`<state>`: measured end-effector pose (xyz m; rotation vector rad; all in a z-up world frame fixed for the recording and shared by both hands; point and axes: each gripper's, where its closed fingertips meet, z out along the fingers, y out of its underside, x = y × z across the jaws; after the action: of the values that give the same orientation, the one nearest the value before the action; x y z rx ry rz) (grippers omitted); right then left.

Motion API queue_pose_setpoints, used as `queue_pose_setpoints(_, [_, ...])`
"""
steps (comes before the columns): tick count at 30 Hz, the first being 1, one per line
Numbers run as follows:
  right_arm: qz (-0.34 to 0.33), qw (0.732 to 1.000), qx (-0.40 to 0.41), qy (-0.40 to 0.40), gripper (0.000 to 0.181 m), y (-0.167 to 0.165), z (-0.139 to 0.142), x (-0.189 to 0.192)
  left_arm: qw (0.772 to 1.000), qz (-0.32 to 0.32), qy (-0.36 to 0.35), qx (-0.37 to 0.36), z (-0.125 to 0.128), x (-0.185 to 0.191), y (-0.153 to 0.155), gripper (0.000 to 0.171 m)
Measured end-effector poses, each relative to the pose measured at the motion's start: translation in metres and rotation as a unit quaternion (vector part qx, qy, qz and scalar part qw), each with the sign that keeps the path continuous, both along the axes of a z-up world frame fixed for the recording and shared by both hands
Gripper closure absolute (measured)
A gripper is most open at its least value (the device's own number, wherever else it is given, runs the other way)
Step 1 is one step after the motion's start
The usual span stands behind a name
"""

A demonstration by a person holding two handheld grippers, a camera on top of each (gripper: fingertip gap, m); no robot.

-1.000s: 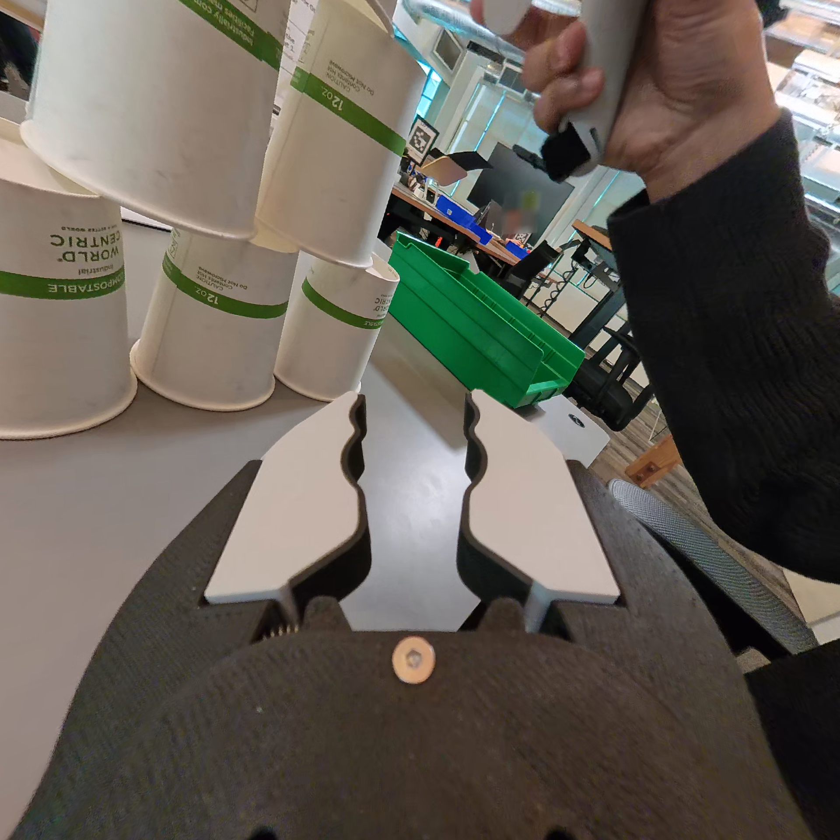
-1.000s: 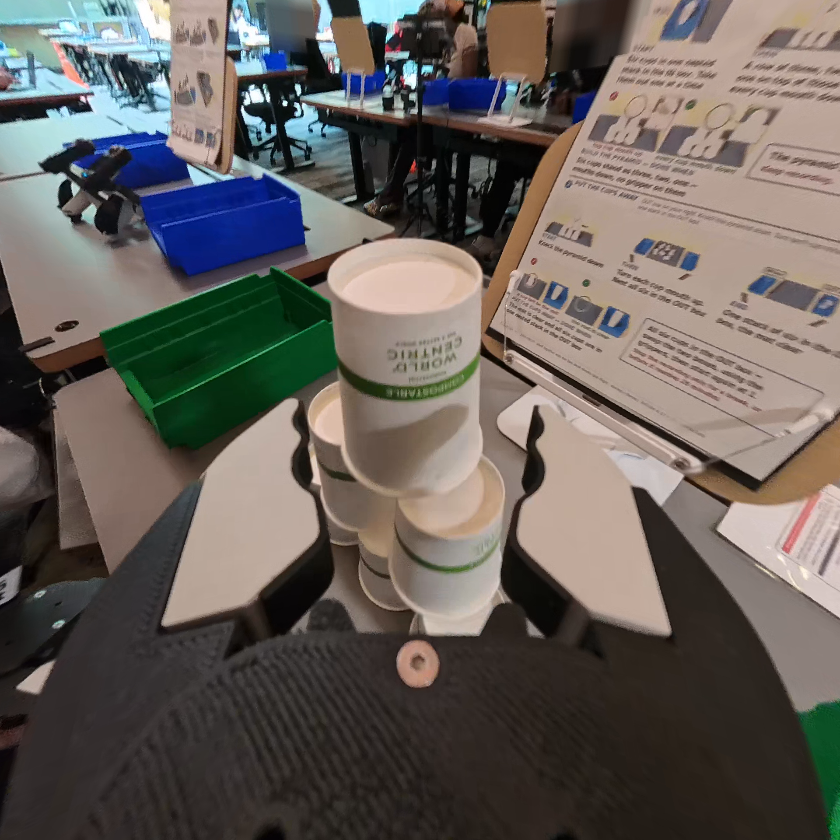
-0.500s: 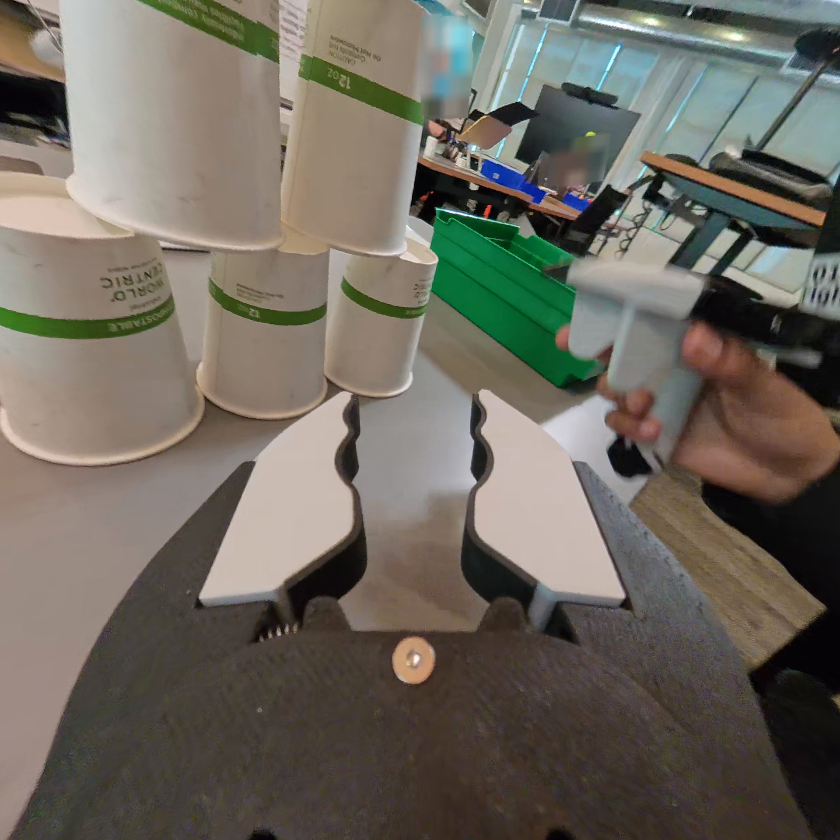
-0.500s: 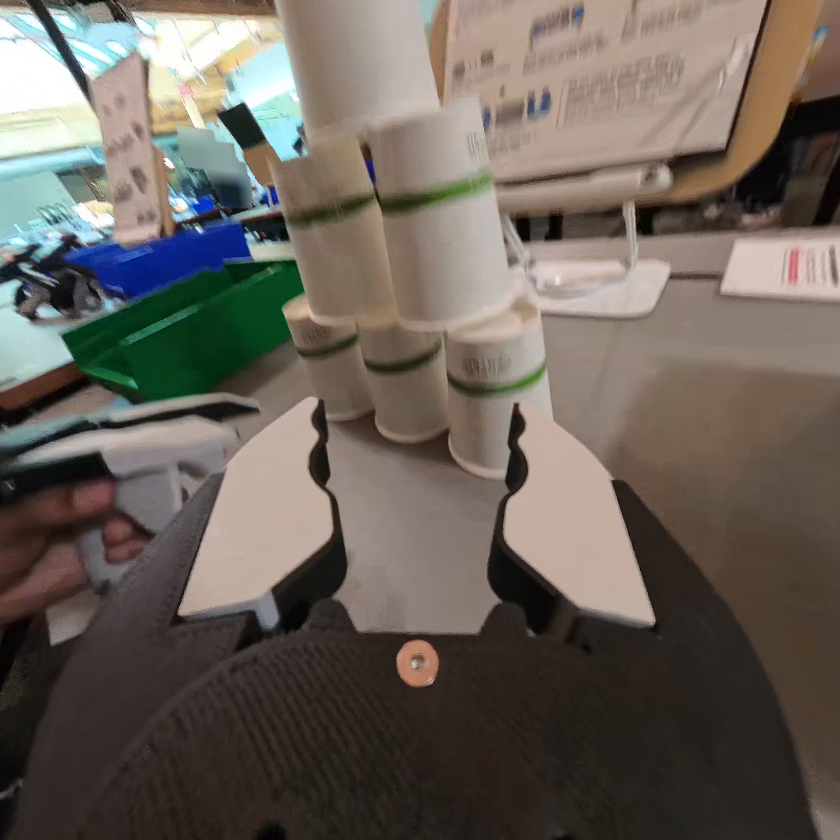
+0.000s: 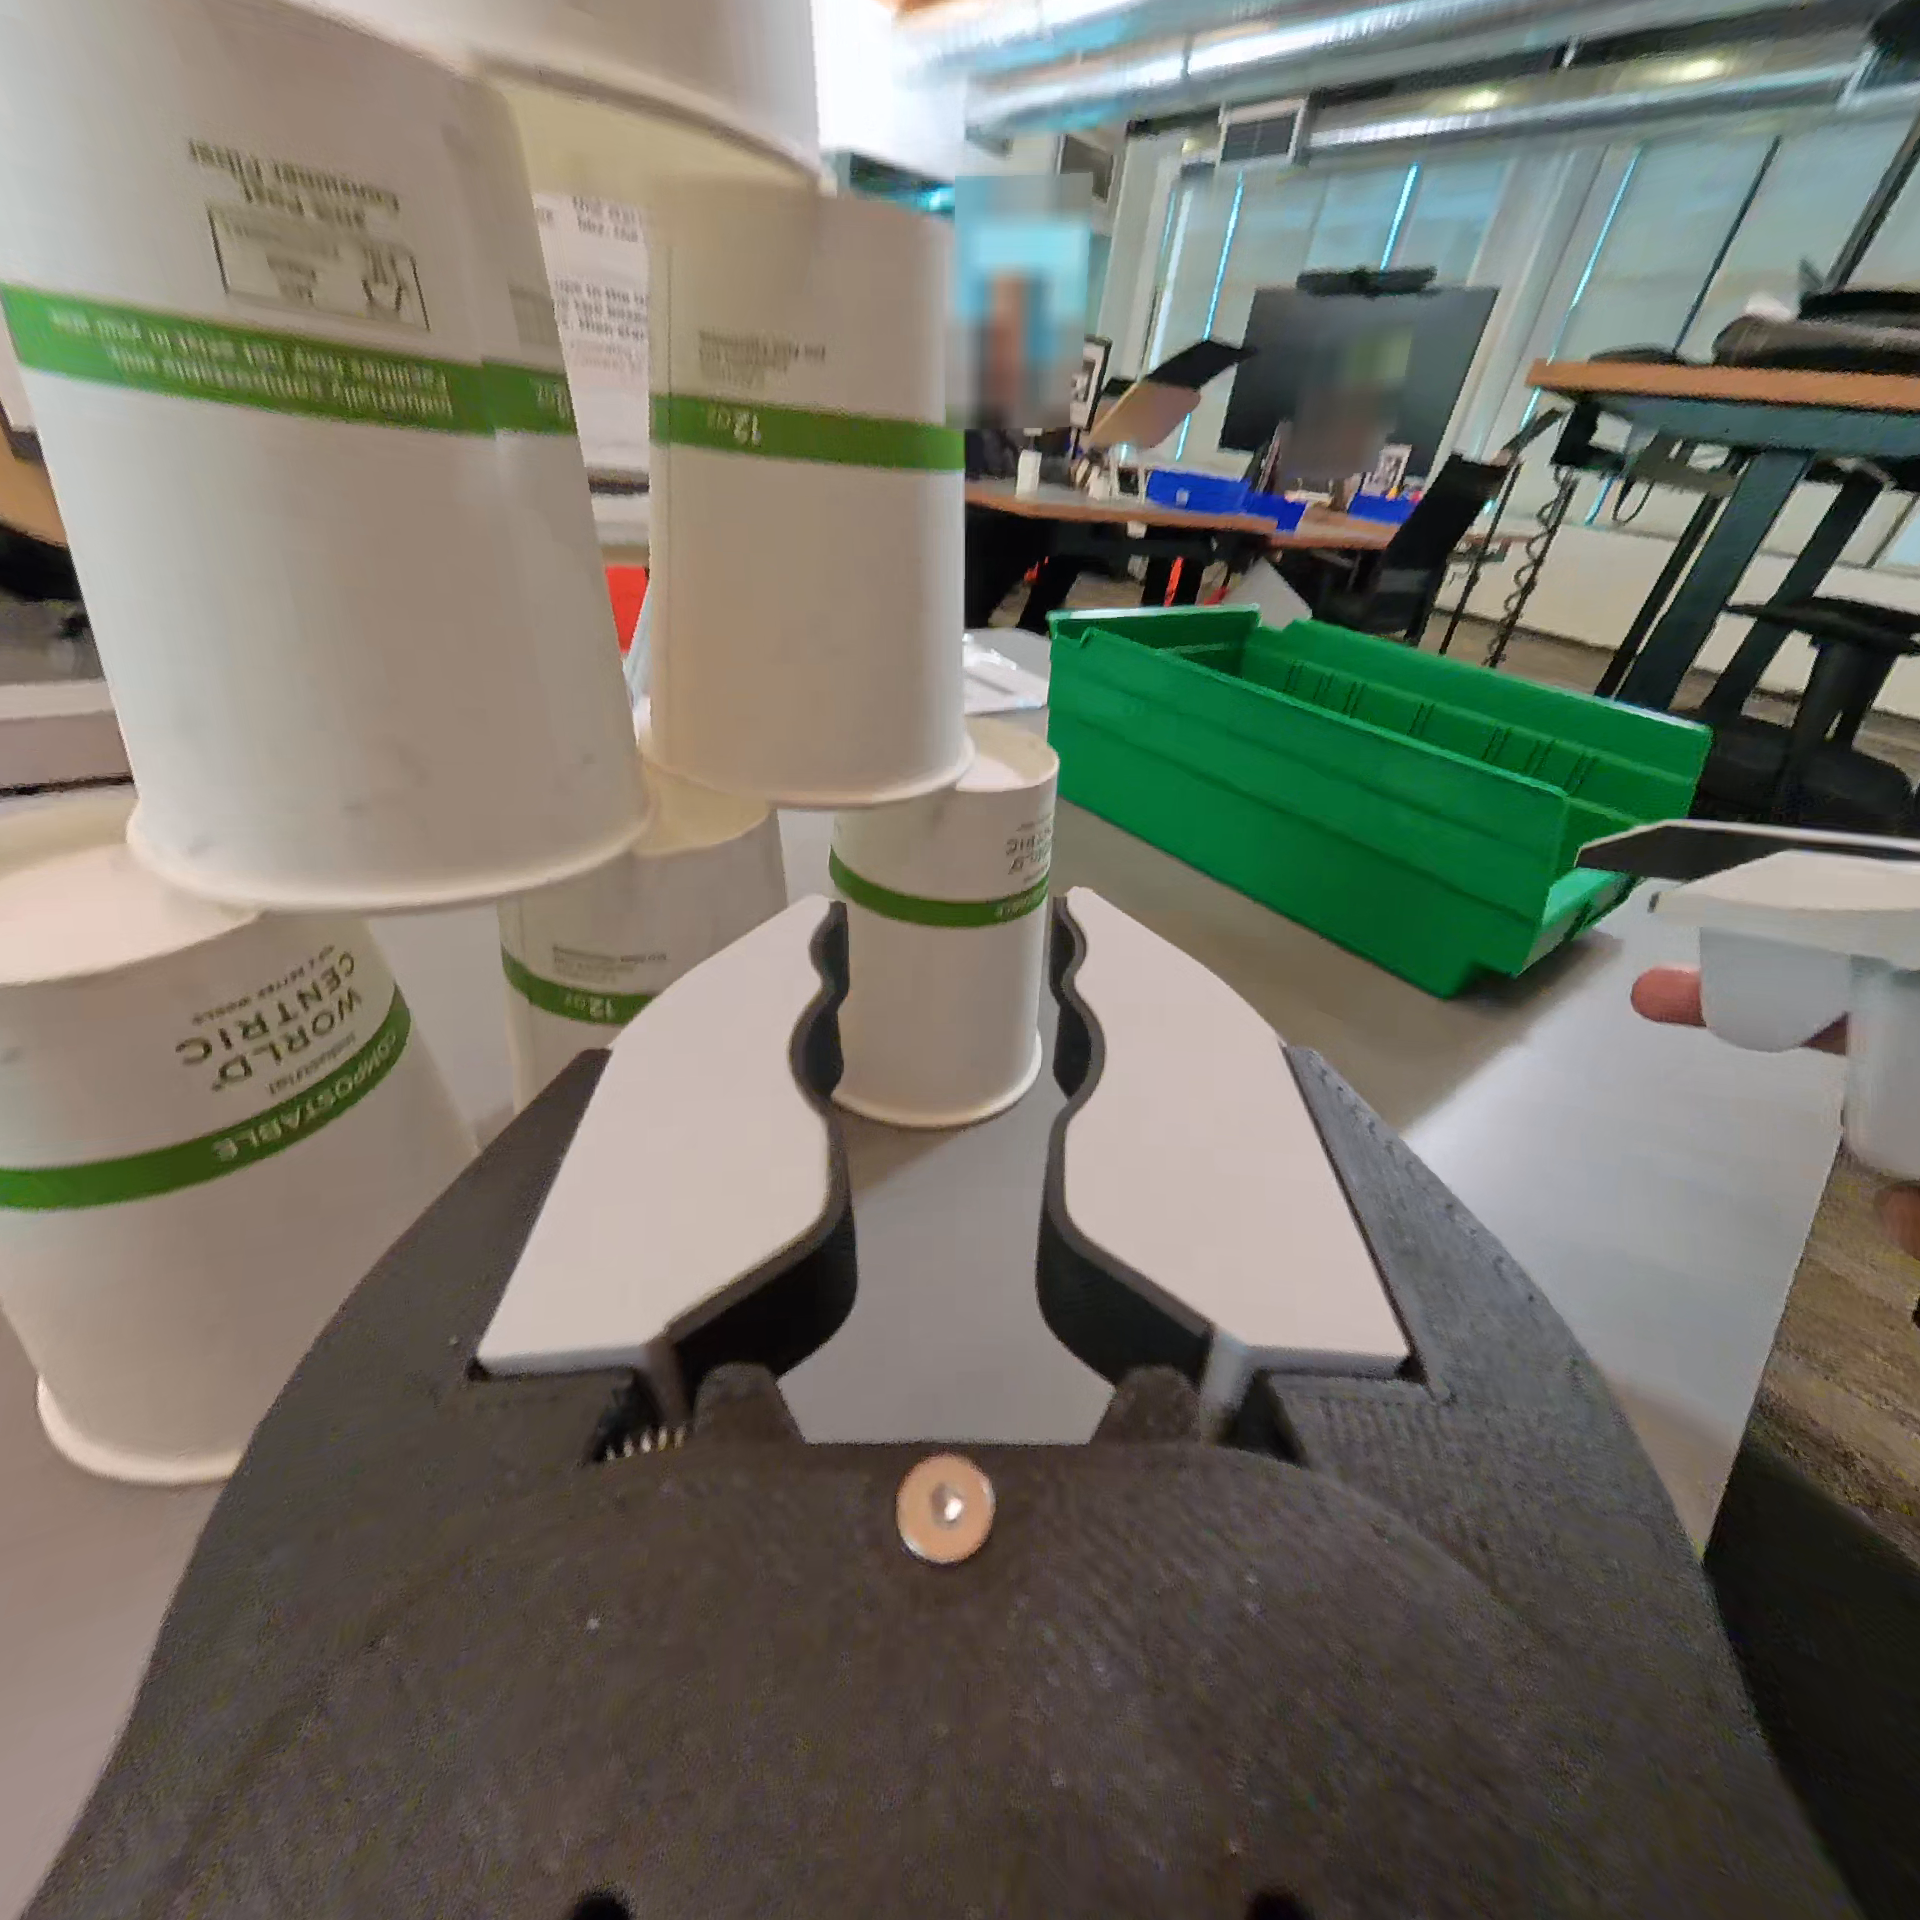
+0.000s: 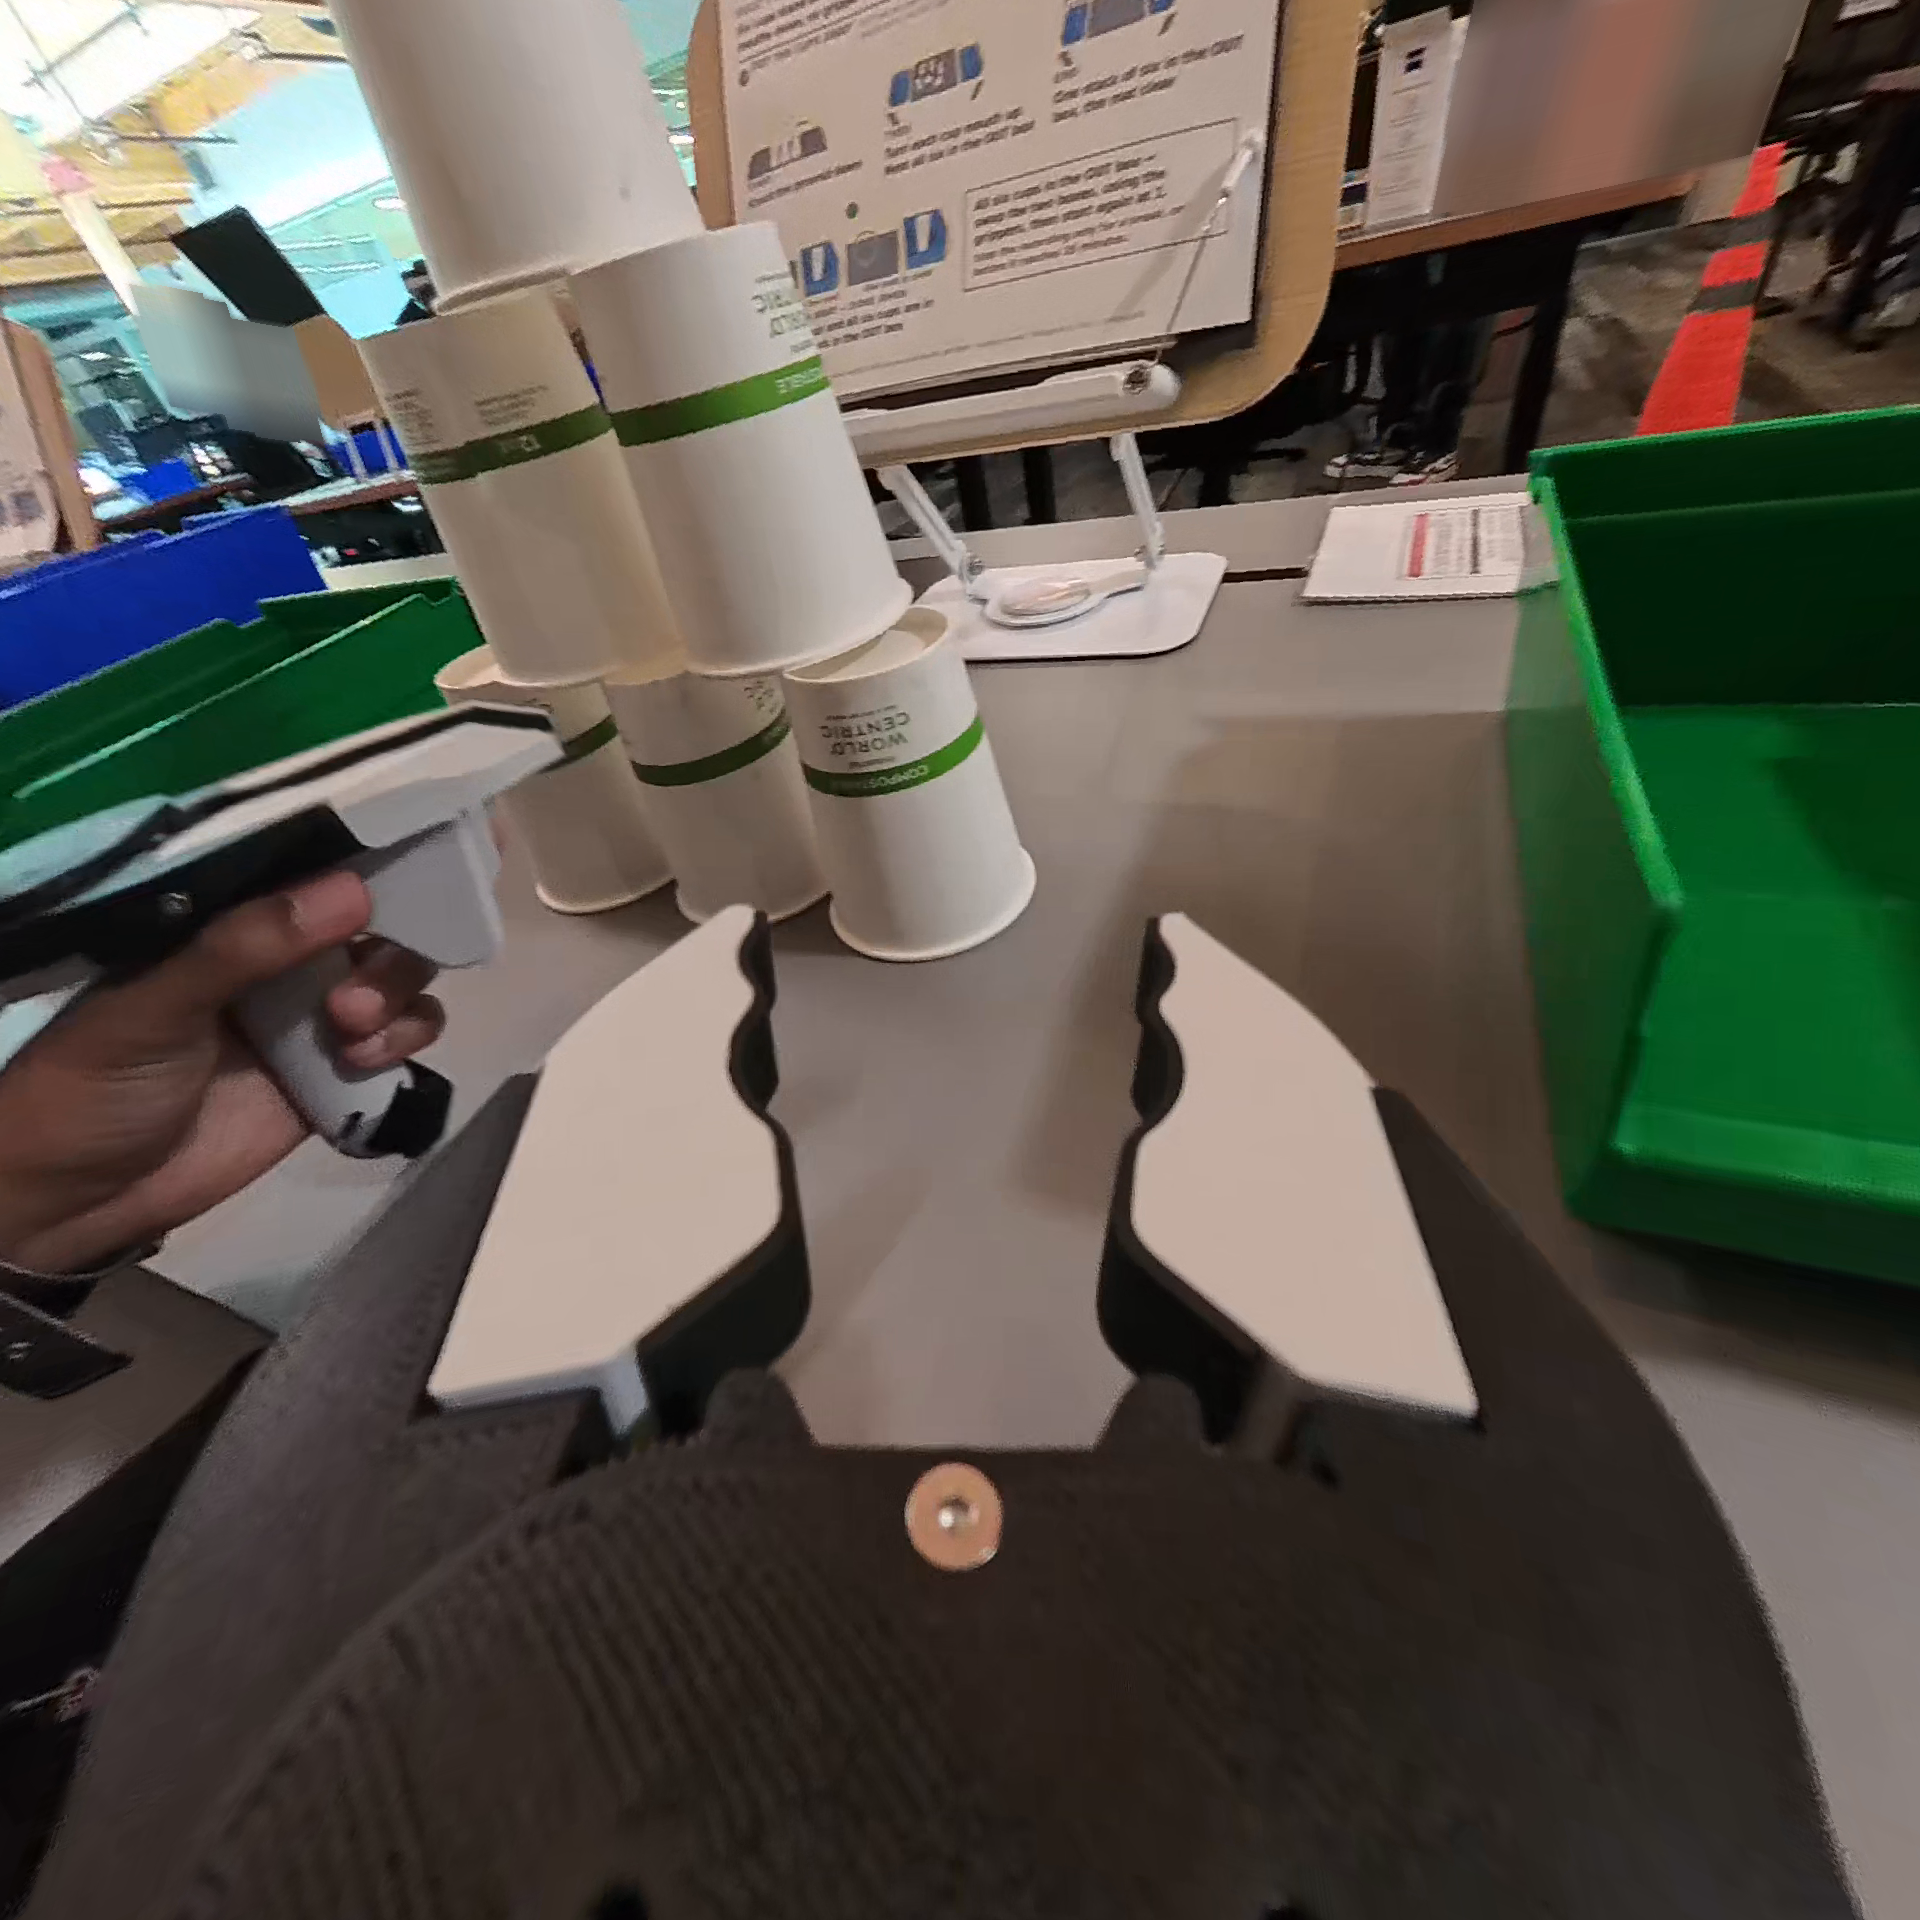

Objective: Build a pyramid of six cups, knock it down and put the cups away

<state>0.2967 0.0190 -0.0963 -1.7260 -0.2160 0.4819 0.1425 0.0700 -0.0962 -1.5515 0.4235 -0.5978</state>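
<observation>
White paper cups with a green band stand upside down in a pyramid (image 6: 748,468) on the grey table (image 6: 1247,831): three at the bottom, two above, one on top. My left gripper (image 5: 940,914) is open. Its fingertips frame the end cup of the bottom row (image 5: 940,997); I cannot tell whether they touch it. It also shows in the right wrist view (image 6: 499,738), held by a hand at the leftmost bottom cup. My right gripper (image 6: 956,935) is open and empty, low over the table, a little short of the nearest bottom cup (image 6: 914,810).
One green bin (image 5: 1351,790) lies beyond the pyramid, another green bin (image 6: 1714,831) stands at my right gripper's right. An instruction board on a white stand (image 6: 997,156) and a paper sheet (image 6: 1434,545) are behind. The right gripper's tip (image 5: 1766,862) shows at the left view's edge.
My right gripper came down from over the pyramid's top to table level and backed off. My left gripper swung toward the end bottom cup, which now sits between its fingertips.
</observation>
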Motion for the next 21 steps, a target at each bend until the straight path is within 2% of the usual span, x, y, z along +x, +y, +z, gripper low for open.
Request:
queue_pose_setpoints(4, [-0.037,0.999,0.023,-0.025,0.125,0.001,0.003,0.013,1.000,-0.009,0.000,0.020,0.010,0.003,-0.004,0.137])
queue_pose_setpoints(9, [-0.056,0.998,0.031,-0.020,0.157,0.005,0.003,0.014,1.000,0.004,-0.004,0.016,0.015,-0.010,-0.001,0.137])
queue_pose_setpoints(18, [-0.080,0.995,0.030,-0.056,0.181,0.023,-0.002,0.008,0.997,0.061,-0.048,-0.015,0.014,-0.056,0.013,0.139])
queue_pose_setpoints(21, [-0.085,0.994,0.020,-0.062,0.181,0.030,-0.005,0.003,0.995,0.084,-0.055,-0.027,0.011,-0.071,0.013,0.139])
